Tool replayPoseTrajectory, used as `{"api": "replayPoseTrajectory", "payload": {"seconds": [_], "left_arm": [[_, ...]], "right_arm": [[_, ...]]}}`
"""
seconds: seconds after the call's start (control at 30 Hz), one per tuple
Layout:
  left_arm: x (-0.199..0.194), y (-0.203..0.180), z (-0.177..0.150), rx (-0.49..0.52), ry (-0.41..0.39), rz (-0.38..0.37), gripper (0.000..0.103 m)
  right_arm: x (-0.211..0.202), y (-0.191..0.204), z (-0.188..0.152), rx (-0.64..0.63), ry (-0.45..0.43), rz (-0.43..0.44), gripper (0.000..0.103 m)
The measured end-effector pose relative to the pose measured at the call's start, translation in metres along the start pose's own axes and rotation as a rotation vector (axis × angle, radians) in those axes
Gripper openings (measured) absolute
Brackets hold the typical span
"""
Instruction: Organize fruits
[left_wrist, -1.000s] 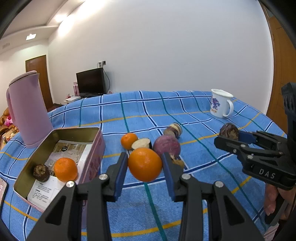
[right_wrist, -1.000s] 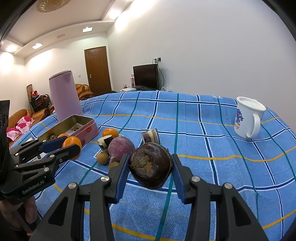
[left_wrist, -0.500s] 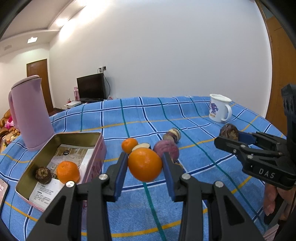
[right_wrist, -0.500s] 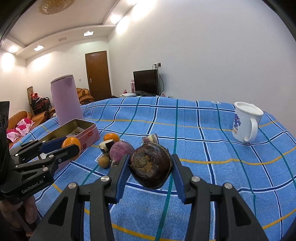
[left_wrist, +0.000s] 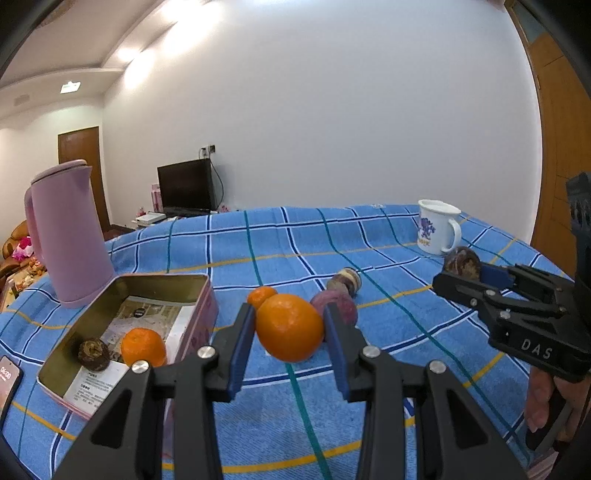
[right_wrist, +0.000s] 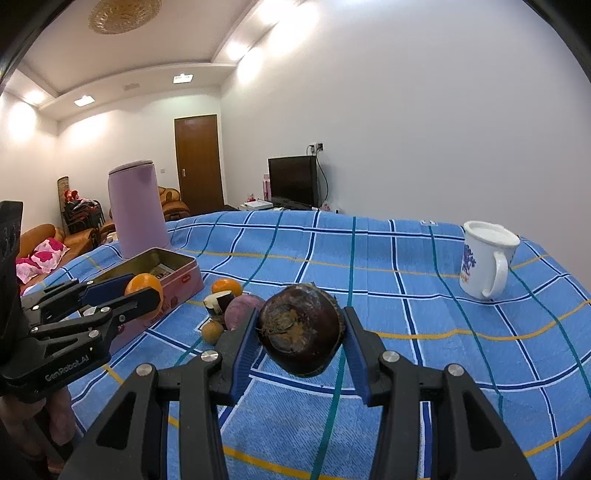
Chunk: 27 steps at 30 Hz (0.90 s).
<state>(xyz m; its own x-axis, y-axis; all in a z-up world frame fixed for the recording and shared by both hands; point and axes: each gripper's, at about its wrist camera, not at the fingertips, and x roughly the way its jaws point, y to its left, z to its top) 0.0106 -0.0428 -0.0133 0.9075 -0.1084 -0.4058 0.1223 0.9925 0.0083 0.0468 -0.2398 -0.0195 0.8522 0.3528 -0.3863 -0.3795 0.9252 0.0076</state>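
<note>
My left gripper (left_wrist: 290, 328) is shut on an orange (left_wrist: 290, 326), held above the blue checked cloth, just right of the open pink tin (left_wrist: 201, 295). Inside the tin lie another orange (left_wrist: 143, 347) and a dark brown fruit (left_wrist: 93, 354). My right gripper (right_wrist: 301, 334) is shut on a dark brown round fruit (right_wrist: 301, 332), also held clear of the cloth. On the cloth between the grippers sit a small orange (right_wrist: 226, 286), a purple round fruit (right_wrist: 242, 310), a cut piece (right_wrist: 219, 301) and a small yellowish fruit (right_wrist: 212, 331). Each gripper shows at the other view's edge.
A tall pink jug (left_wrist: 70, 236) stands behind the tin at the left. A white mug (right_wrist: 485, 258) stands at the far right of the table. A phone (left_wrist: 7, 380) lies at the left edge. A hand (left_wrist: 543, 402) holds the right gripper's handle.
Both views have tilted up slightly, so the table sits lower in frame. Both grips are unchanged and nothing on the cloth has moved.
</note>
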Motion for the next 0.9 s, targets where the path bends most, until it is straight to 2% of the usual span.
{"api": "replayPoseTrajectory", "payload": {"seconds": [0.43,0.63,0.9], "left_arm": [[-0.011,-0.001,0.0,0.007,-0.052,0.003,0.04],[-0.018,-0.011,-0.001,0.057,-0.09,0.022,0.04],[-0.017,0.003,0.002,0.014,-0.059,0.029,0.04]], "right_arm": [[-0.003,0.0,0.0,-0.003,-0.021,-0.005,0.046],[-0.006,0.005,-0.001,-0.014,-0.025,0.01,0.046],[-0.002,0.016,0.006,-0.038,0.001,0.04,0.046]]}}
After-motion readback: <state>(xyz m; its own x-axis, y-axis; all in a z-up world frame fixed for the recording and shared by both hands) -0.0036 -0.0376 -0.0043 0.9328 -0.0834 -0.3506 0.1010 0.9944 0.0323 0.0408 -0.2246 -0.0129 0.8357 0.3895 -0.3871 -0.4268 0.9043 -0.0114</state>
